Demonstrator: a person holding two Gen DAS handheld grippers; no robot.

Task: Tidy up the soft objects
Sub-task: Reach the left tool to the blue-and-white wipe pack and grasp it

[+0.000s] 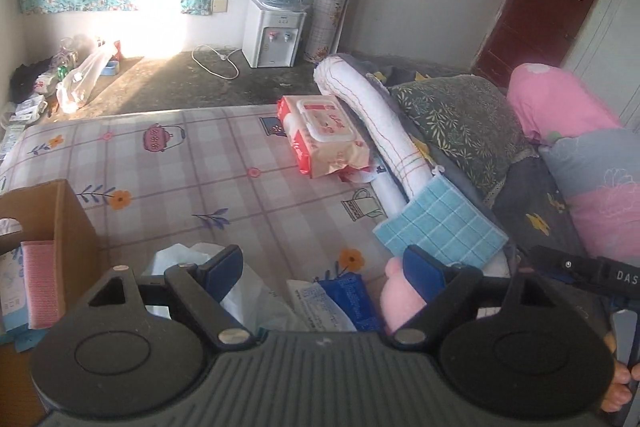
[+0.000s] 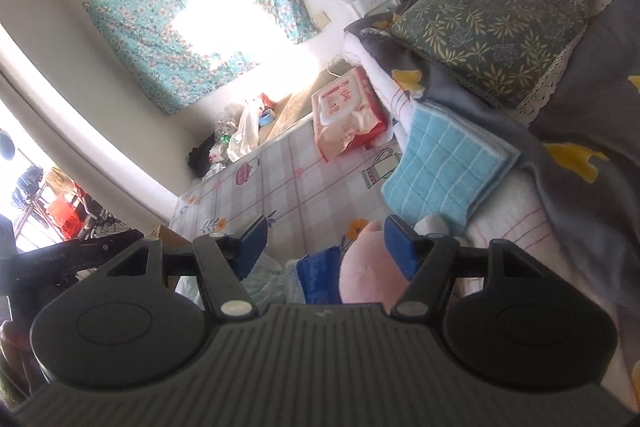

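Observation:
My left gripper [image 1: 324, 273] is open above a white tissue bag [image 1: 248, 291], a blue packet [image 1: 352, 297] and a pink plush toy [image 1: 400, 301] on the checked mat [image 1: 208, 179]. My right gripper [image 2: 324, 243] is open over the same pink plush toy [image 2: 368, 275] and blue packet [image 2: 318, 273]. A folded blue checked cloth [image 1: 440, 223] leans on a white rolled towel [image 1: 372, 123]; the cloth also shows in the right wrist view [image 2: 444, 163]. A red and white wipes pack [image 1: 324, 131] lies further off, also in the right wrist view [image 2: 348, 111].
A cardboard box [image 1: 60, 227] with a pink cloth [image 1: 40, 283] inside stands at the left. A green leafy pillow [image 1: 460, 123], pink pillows [image 1: 556, 99] and a grey quilt [image 2: 580, 163] lie at the right. A water dispenser [image 1: 276, 31] stands by the far wall.

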